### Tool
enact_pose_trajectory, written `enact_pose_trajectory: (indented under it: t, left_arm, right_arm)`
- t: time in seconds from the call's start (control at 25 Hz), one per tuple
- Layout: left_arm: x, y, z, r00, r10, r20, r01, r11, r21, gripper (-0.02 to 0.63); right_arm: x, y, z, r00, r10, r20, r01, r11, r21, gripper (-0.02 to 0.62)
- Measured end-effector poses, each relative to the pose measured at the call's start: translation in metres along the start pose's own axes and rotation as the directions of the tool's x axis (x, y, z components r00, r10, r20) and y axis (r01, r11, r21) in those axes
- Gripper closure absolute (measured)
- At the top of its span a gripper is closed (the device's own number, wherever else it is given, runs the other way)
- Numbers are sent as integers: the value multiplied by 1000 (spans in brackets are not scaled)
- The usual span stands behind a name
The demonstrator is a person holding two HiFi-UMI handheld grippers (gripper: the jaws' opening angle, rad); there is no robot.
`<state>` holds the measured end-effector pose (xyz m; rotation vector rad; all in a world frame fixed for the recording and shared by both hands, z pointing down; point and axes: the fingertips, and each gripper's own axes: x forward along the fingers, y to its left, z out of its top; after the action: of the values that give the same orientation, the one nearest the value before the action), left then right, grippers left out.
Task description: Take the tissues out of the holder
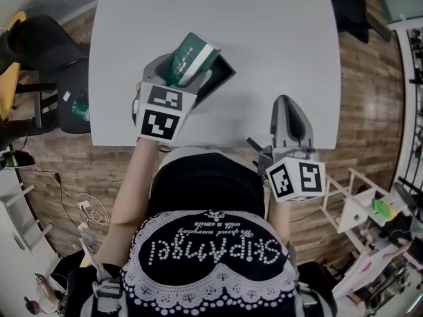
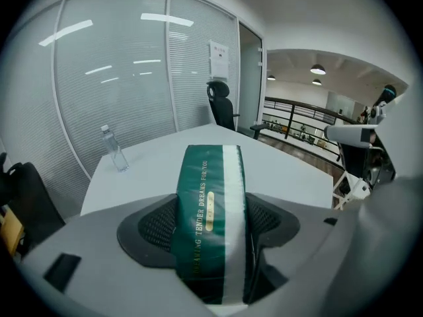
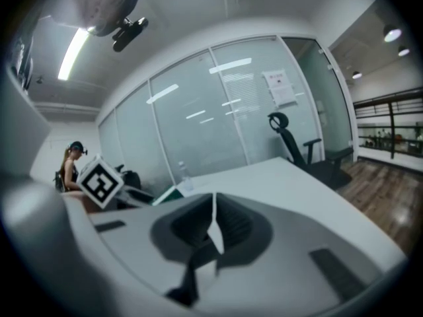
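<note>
Green with a white stripe, the plastic tissue pack [image 2: 208, 197] sits clamped in our left gripper [image 2: 215, 233], by the dark open holder [image 1: 223, 78] upper left in our head view, which misses the clear plastic bottle [image 2: 114, 149]. Our right gripper [image 3: 213, 226] is pinched together, empty.

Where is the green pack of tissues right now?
The green tissue pack is left of centre in the head view, clamped in the left tongs above the white table, right by the black holder.
</note>
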<state>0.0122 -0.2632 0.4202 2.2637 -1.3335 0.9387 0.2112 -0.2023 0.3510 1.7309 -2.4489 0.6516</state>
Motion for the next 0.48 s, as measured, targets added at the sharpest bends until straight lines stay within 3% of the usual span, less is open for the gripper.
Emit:
enact_pose_trajectory:
  t: [0.32, 0.48]
  left_arm:
    - [-34, 17, 32, 988, 37, 149, -30, 998, -49, 272]
    - [-54, 19, 46, 971, 46, 235, -31, 997, -69, 272]
  right_arm:
    - [-5, 7, 4, 1000, -1, 18, 1, 1000, -15, 560]
    - [-10, 11, 9, 1000, -8, 26, 9, 999, -34, 560]
